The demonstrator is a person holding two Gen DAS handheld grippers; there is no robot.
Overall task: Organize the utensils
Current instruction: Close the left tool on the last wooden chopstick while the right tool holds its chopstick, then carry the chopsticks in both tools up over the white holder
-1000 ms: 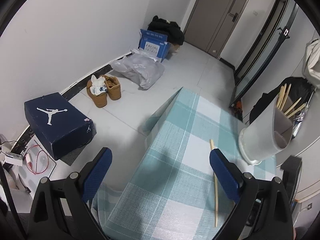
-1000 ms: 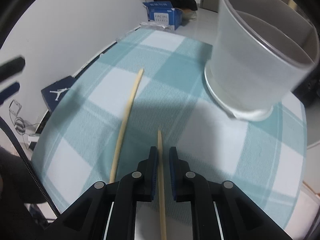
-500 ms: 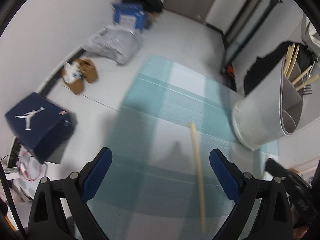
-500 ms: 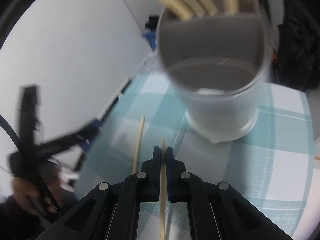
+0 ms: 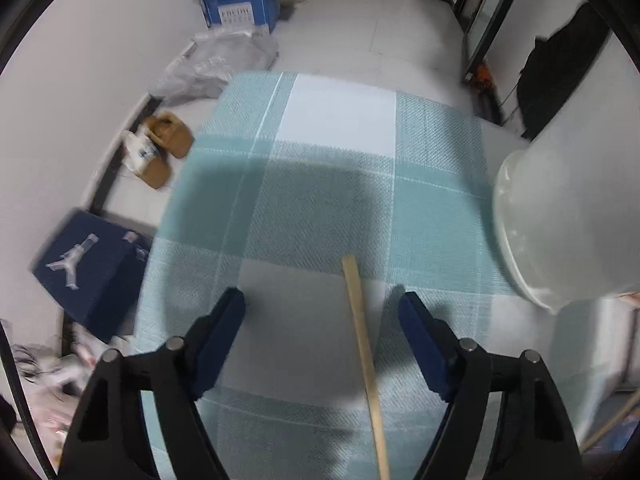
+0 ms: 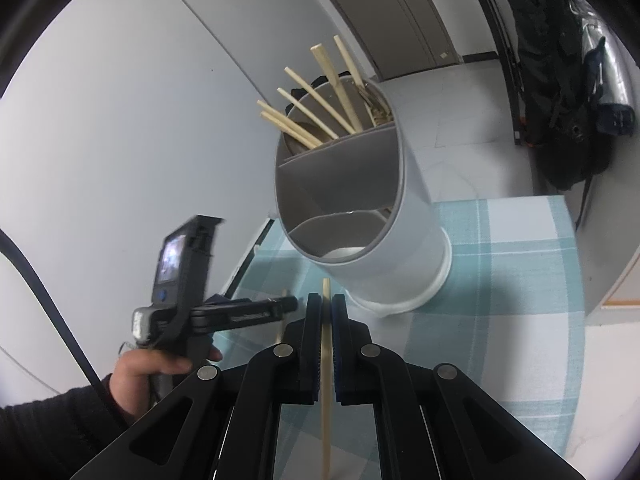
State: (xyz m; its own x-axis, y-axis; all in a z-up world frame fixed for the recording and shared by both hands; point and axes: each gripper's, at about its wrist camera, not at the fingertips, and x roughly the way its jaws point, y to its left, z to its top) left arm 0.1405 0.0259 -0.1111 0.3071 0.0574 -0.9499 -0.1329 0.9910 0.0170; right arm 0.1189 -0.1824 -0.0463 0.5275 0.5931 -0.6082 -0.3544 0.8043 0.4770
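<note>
Fingers of the right gripper (image 6: 327, 310) clamp a pale wooden chopstick (image 6: 326, 380), low centre, below the white divided plastic utensil holder (image 6: 400, 216). Left gripper (image 5: 322, 304) closing around a second wooden chopstick (image 5: 362, 344) on the teal checked tablecloth (image 5: 320, 208), not touching.

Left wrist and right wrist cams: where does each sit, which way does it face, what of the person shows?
Left wrist: on the left gripper, looking steeply down at a chopstick lying between its closing jaws on the checked tablecloth; no body shows.
Right wrist: on the right gripper, shut on a second chopstick, facing the utensil holder; hand and sleeve show.
Shared: tablecloth, holder, left gripper.
</note>
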